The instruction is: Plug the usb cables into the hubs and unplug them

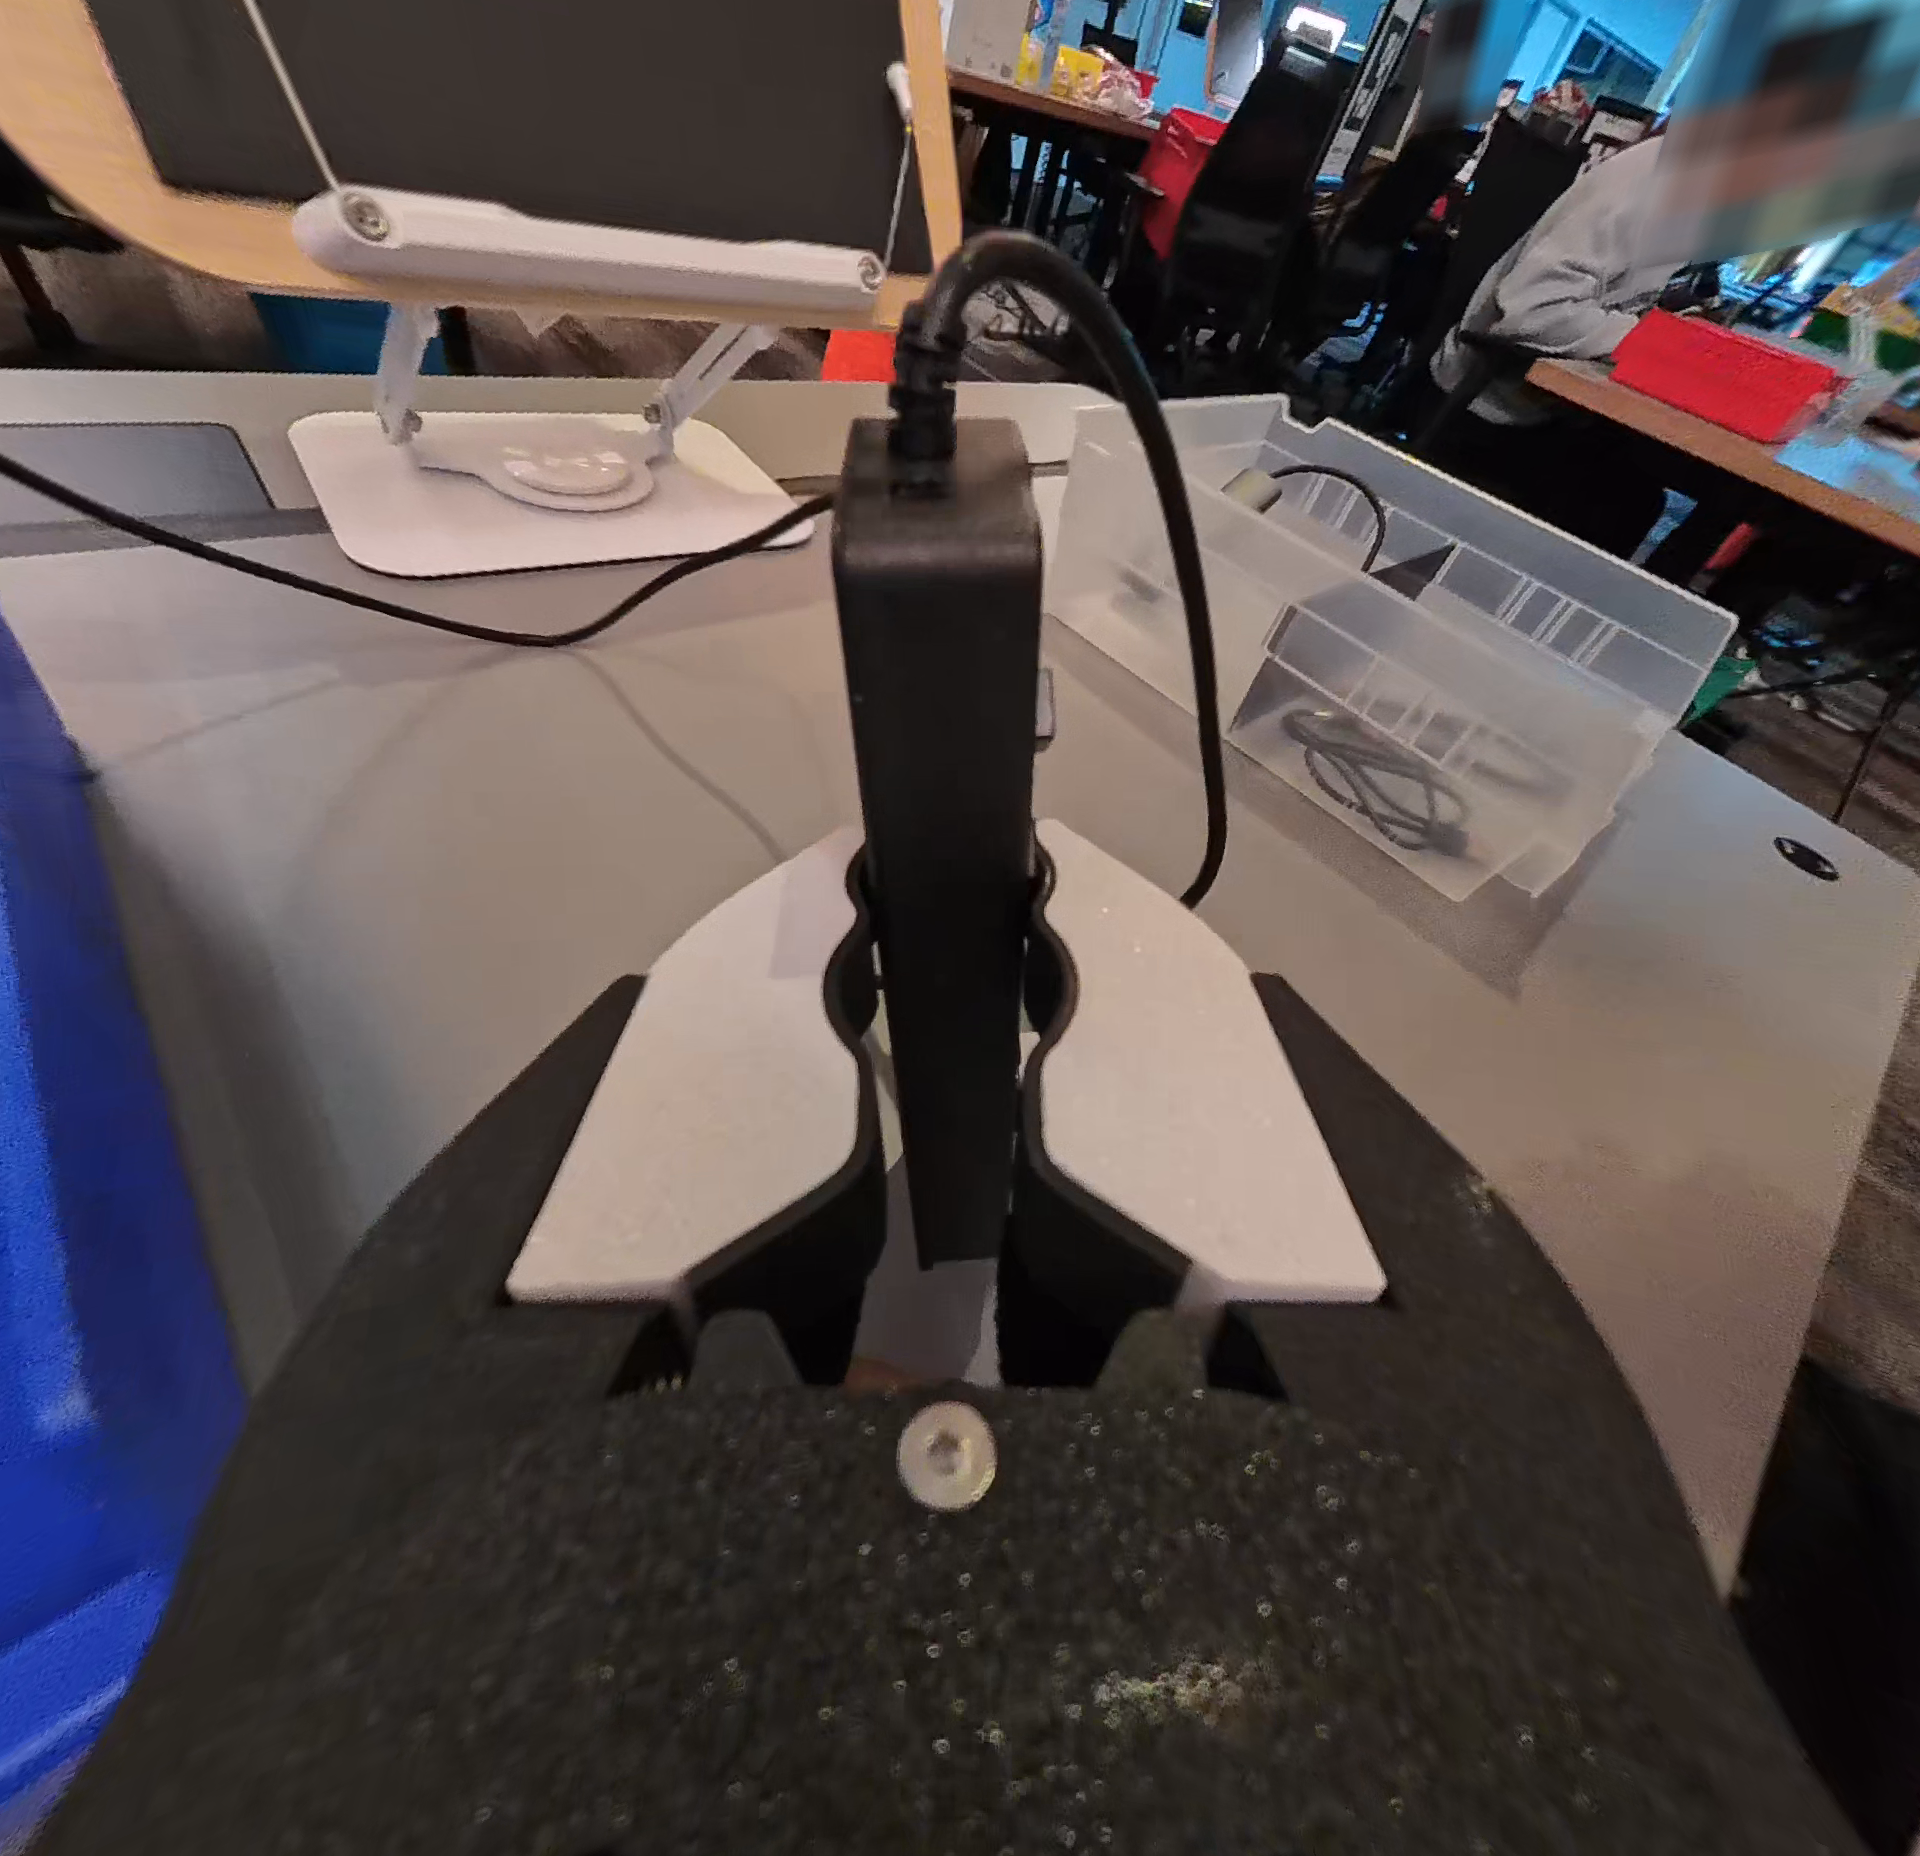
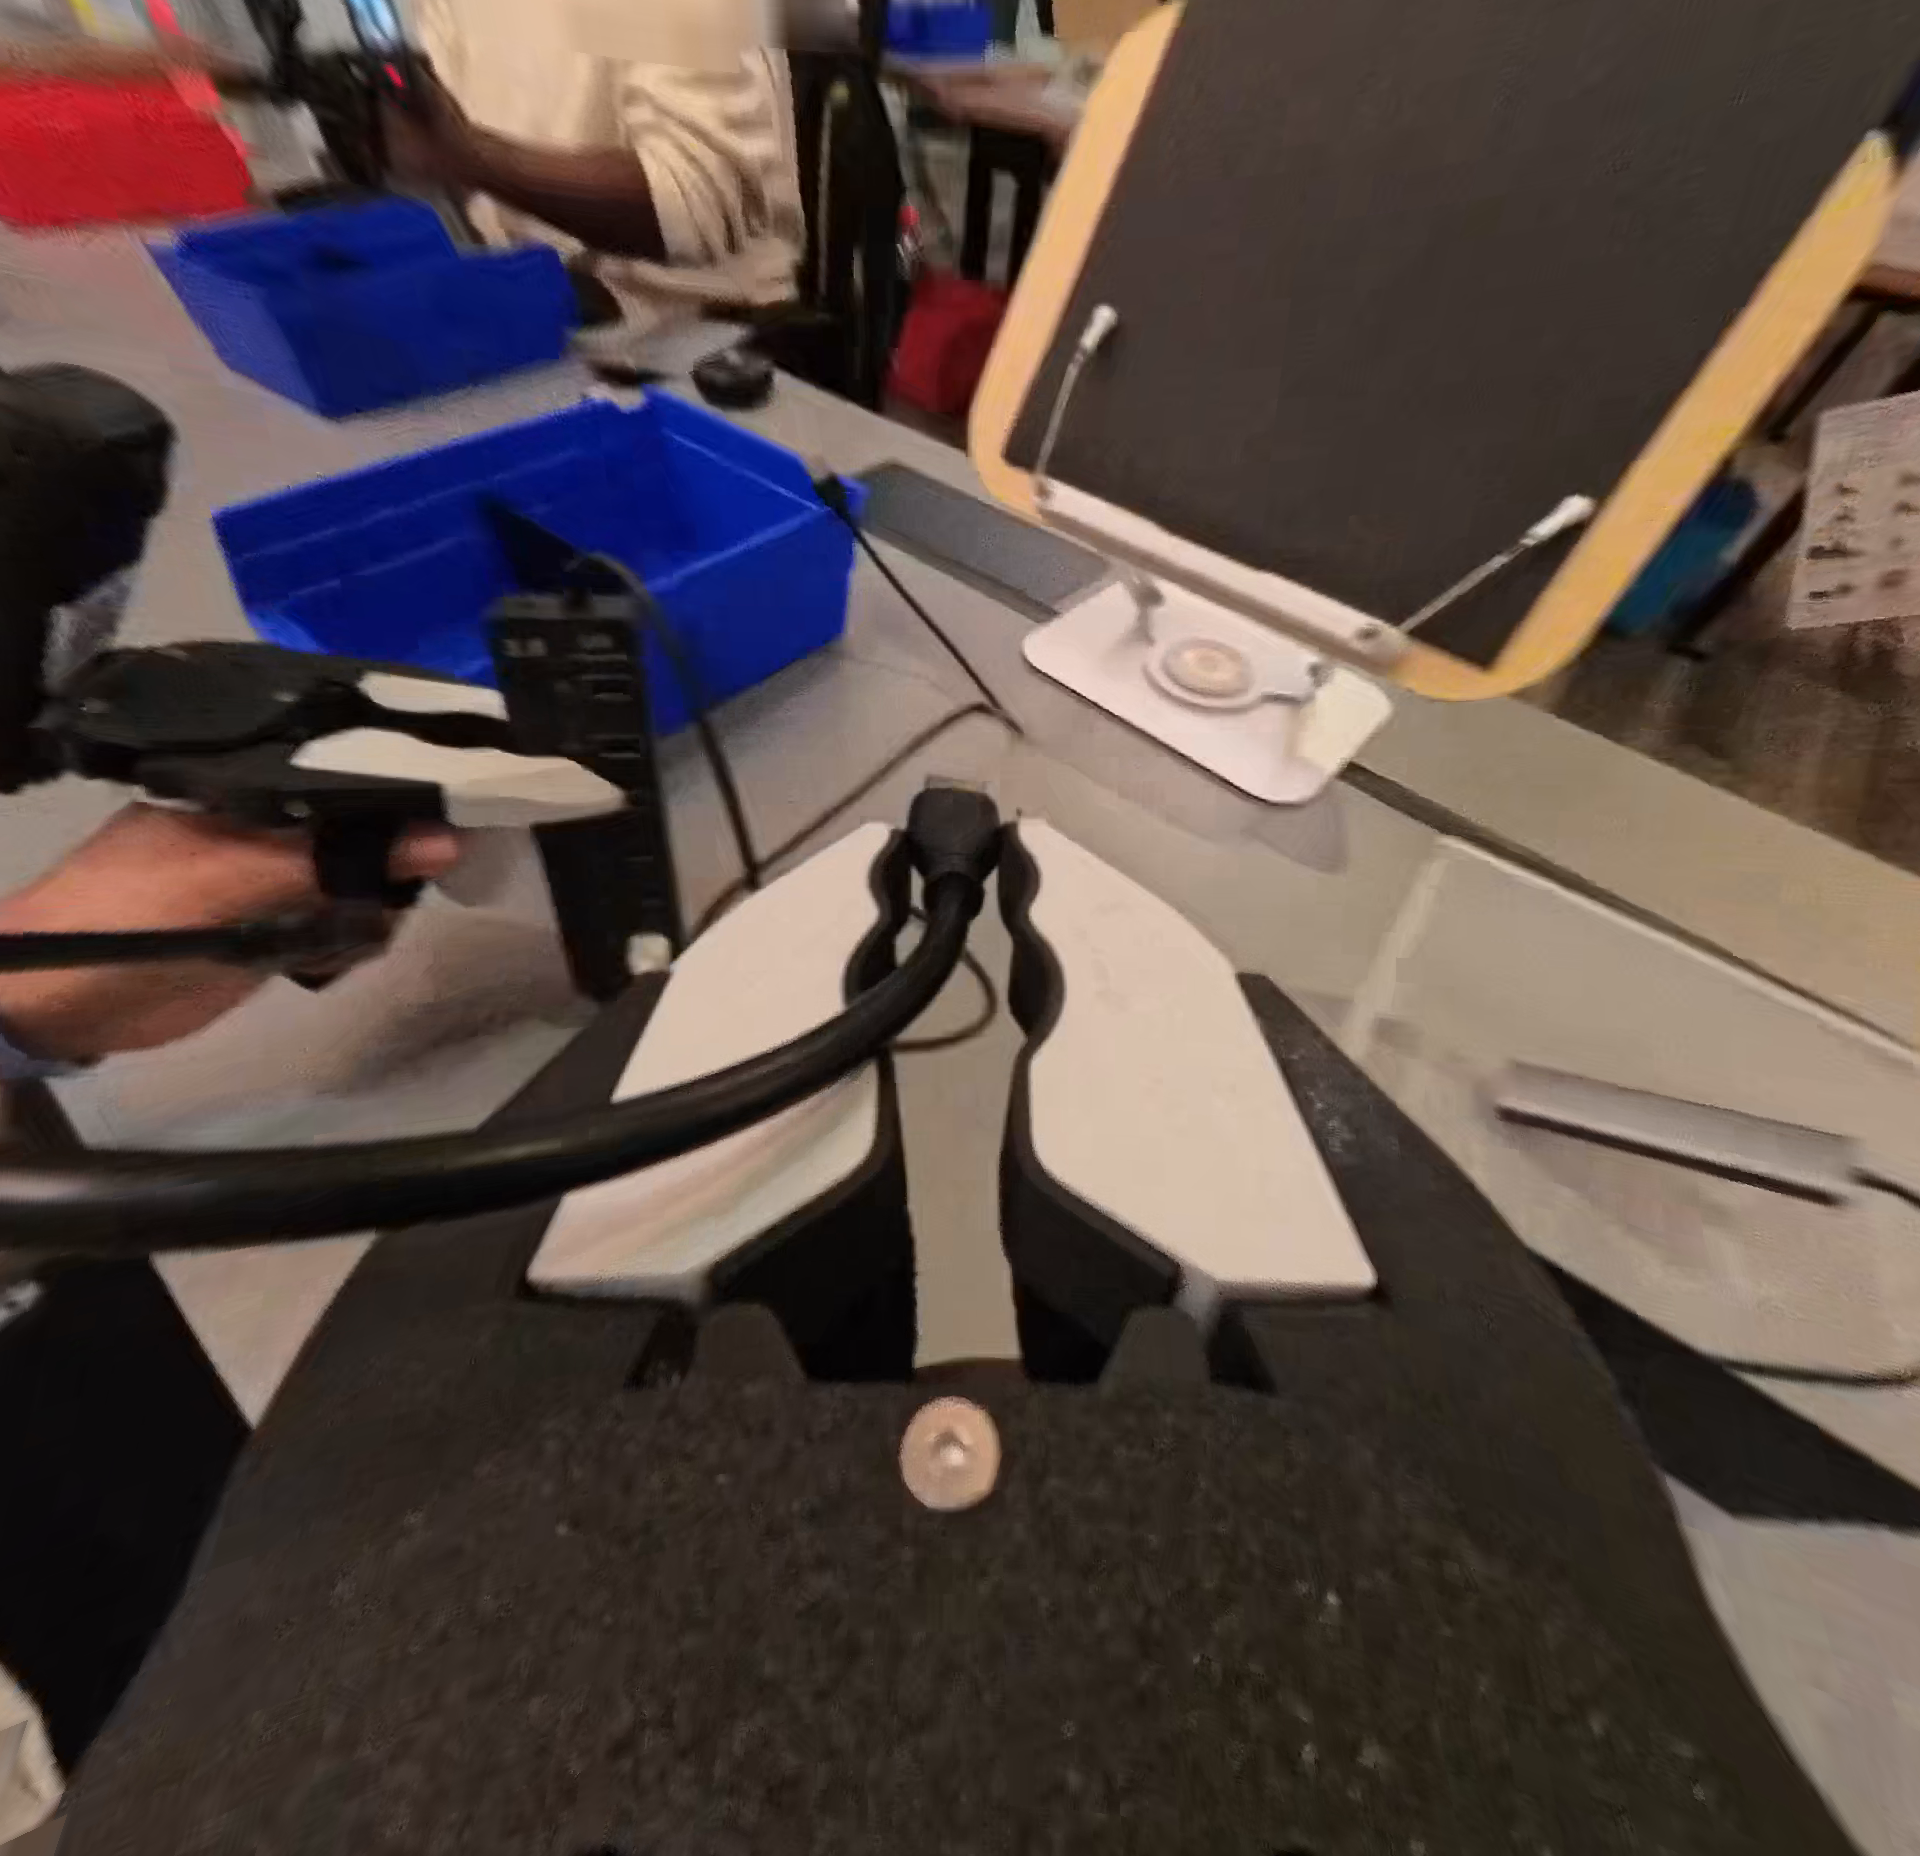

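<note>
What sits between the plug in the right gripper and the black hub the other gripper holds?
Only bare grey table and a thin black cord; the right wrist view shows the plug and hub apart.

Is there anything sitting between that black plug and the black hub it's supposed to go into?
Nothing visible blocks it. The right gripper pinches the plug; the left gripper holds the hub upright off to its left. Only open air above the grey table separates them.

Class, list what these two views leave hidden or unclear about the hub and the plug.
- Hub ports: left wrist view shows only a plain side; in the right wrist view blur smears them.
- Plug tip: right wrist view, too blurred.
- Plug's cable: cut off by the left edge.
</note>
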`<state>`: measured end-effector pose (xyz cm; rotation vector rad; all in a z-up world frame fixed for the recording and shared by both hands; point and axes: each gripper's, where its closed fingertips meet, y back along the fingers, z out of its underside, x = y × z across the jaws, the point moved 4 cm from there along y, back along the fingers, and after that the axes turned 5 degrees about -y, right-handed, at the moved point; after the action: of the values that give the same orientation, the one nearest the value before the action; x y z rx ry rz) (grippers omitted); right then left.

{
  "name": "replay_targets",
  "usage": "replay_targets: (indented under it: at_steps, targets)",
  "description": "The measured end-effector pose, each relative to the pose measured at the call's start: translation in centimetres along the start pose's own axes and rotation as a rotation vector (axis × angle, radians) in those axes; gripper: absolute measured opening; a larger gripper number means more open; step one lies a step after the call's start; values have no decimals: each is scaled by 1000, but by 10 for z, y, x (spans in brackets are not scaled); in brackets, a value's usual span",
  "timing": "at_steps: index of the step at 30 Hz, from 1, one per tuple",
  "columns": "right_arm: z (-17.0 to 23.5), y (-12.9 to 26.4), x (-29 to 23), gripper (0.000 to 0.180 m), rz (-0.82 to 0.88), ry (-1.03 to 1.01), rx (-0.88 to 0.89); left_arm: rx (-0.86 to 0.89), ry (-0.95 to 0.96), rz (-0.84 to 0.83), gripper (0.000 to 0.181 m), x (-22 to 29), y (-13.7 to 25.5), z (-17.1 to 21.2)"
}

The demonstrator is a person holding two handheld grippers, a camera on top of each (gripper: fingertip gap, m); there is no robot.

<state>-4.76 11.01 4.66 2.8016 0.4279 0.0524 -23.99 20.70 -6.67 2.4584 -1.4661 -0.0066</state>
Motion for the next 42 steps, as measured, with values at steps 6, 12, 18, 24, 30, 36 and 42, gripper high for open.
replay_targets:
  at_steps: [6, 12, 18, 24, 30, 36, 42]
  targets:
    - [27, 53, 150, 16, 431, 263, -537, -16, 24, 32, 24, 5, -1, 7]
    - [68, 91, 214, 16, 624, 305, -800, -31, 26, 48, 24, 7, -2, 9]
    - [100, 89, 220, 16, 648, 465, -1047, -37, 56, 60, 24, 6, -3, 11]
    - [100, 93, 199, 16, 447, 640, -1306, -36, 55, 72, 24, 8, -1, 9]
    - [47, 109, 222, 16, 551, 642, -1291, -36, 52, 81, 24, 10, -1, 9]
    - [45, 135, 232, 16, 562, 708, -1485, -37, 47, 89, 24, 11, -1, 7]
    - [41, 135, 218, 16, 421, 838, -1519, -40, 53, 96, 24, 11, -2, 8]
